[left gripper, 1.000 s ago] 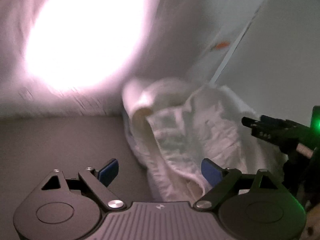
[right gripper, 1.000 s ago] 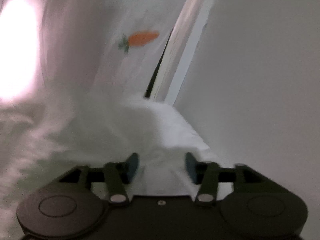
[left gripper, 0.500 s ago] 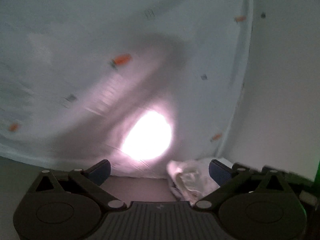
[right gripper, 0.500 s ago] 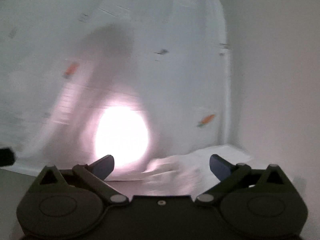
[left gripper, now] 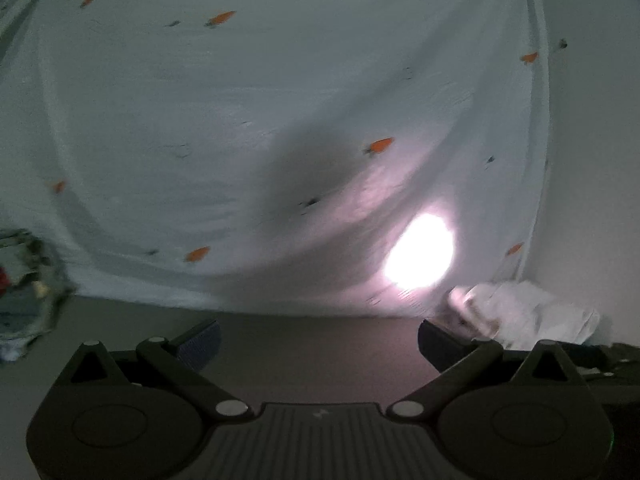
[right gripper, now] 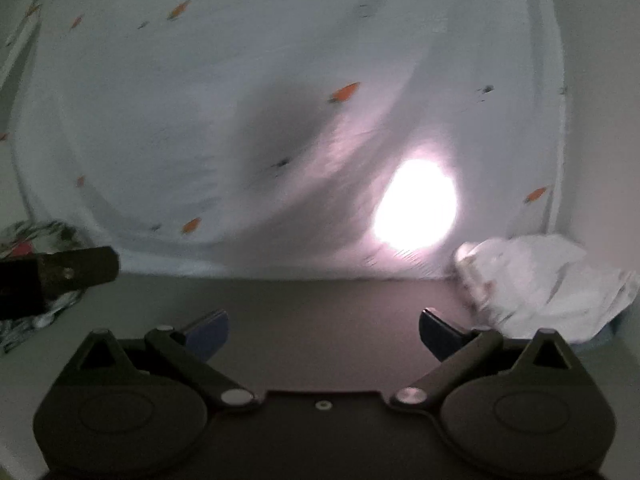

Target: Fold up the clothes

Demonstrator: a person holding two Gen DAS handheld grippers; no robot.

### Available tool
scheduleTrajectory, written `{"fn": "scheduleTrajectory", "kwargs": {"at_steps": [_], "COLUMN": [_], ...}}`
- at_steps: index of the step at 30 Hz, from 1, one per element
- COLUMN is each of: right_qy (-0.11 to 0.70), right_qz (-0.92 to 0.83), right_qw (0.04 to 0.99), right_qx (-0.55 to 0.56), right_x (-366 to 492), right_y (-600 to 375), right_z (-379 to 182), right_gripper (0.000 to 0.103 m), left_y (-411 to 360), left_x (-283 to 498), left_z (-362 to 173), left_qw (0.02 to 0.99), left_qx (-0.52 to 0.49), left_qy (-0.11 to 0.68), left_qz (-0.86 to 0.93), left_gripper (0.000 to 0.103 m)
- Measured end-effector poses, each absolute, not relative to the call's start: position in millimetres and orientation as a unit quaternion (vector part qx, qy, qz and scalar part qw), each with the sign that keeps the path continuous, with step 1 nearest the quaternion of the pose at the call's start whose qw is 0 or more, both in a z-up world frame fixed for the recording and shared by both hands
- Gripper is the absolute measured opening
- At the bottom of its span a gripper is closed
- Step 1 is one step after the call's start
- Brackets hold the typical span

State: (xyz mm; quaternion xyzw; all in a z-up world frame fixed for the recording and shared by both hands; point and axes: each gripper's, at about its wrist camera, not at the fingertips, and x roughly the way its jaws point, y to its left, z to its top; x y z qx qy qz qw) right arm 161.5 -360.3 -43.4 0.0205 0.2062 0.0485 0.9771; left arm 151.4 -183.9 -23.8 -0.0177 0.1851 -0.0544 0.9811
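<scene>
A pale hanging sheet [right gripper: 200,120] printed with small orange carrots fills the back of both views, with a bright glare spot low on it; everything else is placed from this sheet. Along its foot runs the dark worktop [right gripper: 320,312]. At the sheet's right lower corner, against the wall, sits the white garment [right gripper: 544,280], bunched into a compact heap and touching the worktop. At the sheet's left lower corner lies a patterned cloth pile [left gripper: 24,288], blurred and partly cut off.

The right gripper [right gripper: 323,330] has its jaws spread fully apart with nothing between them. The left gripper [left gripper: 319,336] is likewise wide apart and empty; its dark finger tip shows at the left edge of the right wrist view.

The white garment lies ahead and to the right of both grippers, nearer the right one. The patterned pile lies left, nearer the left gripper, and looks the likelier next piece to fold.
</scene>
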Motion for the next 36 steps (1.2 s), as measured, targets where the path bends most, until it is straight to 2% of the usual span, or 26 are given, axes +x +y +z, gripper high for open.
{"fn": "scheduleTrajectory", "kwargs": {"at_steps": [5, 14, 24, 36], "right_qy": [0.225, 0.268, 0.317, 0.312], "right_qz": [0.033, 0.009, 0.013, 0.020], "right_qw": [0.974, 0.963, 0.948, 0.950], "right_qx": [0.010, 0.015, 0.008, 0.005], "right_x": [116, 38, 0, -24], "right_y": [-284, -203, -180, -168], "right_z": [-53, -63, -75, -74], "right_gripper": [0.103, 0.103, 0.103, 0.103], "left_y": [-106, -30, -1, 18], "left_x": [112, 54, 18, -10], "left_z": [-32, -44, -51, -52], "left_qw": [0.972, 0.958, 0.954, 0.950], "left_qx": [-0.012, 0.021, 0.010, -0.017], "left_qy": [0.233, 0.284, 0.300, 0.312], "left_qz": [-0.037, -0.028, -0.005, 0.006], "left_gripper": [0.103, 0.103, 0.103, 0.103]}}
